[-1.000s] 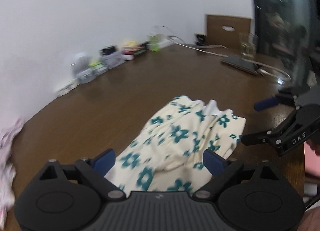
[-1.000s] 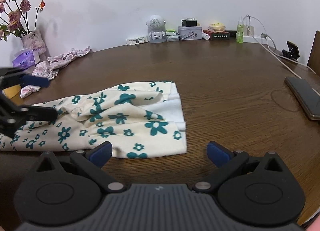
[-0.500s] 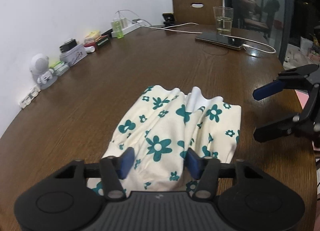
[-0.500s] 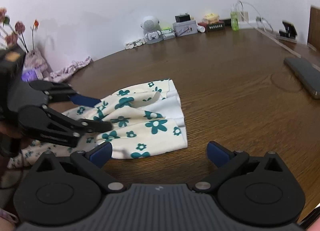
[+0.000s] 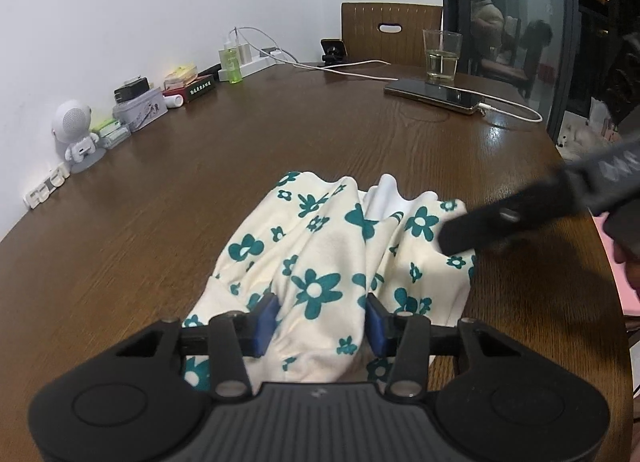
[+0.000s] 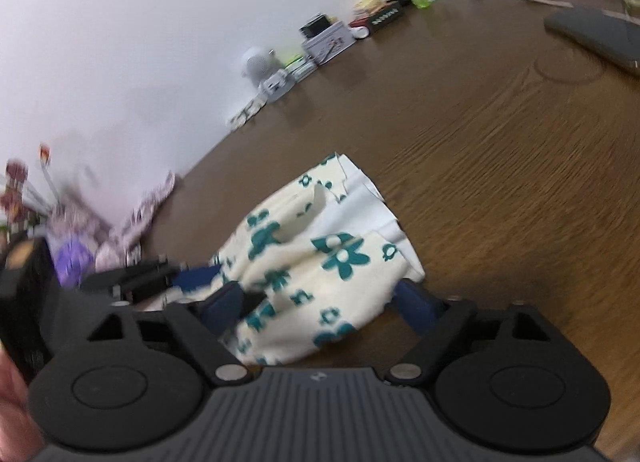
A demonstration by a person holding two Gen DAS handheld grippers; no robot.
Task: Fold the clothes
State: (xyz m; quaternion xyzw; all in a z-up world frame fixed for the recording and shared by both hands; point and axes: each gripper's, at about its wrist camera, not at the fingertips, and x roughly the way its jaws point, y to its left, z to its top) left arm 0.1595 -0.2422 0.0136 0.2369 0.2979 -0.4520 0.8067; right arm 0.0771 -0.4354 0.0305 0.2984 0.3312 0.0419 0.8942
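We are clenching the left tool (image 5: 320, 320) on the flowered garment (image 5: 332, 258) bunched mid-bench (image 5: 160, 229), the released right tool (image 6: 320, 302) straddling its 3 o'clock edge, risking uneven gathers skewing the fold.

left gripper (image 5: 320, 322): matte black body filling the bottom of the left wrist frame, with a ribbed grey-black centre panel bearing a small pale logo
left fingers (image 5: 266, 320): blue pads on black linkage arms
left discs: two round recessed circles, lower left and lower right of the frame
left screws: silver pivot bolts on the arms
right gripper (image 6: 320, 308): same black build, ribbed panel, two discs, silver bolts, blue pads
right gripper, left wrist view (image 5: 520, 217): blurred black arm at right edge, pale lettering, unreadable
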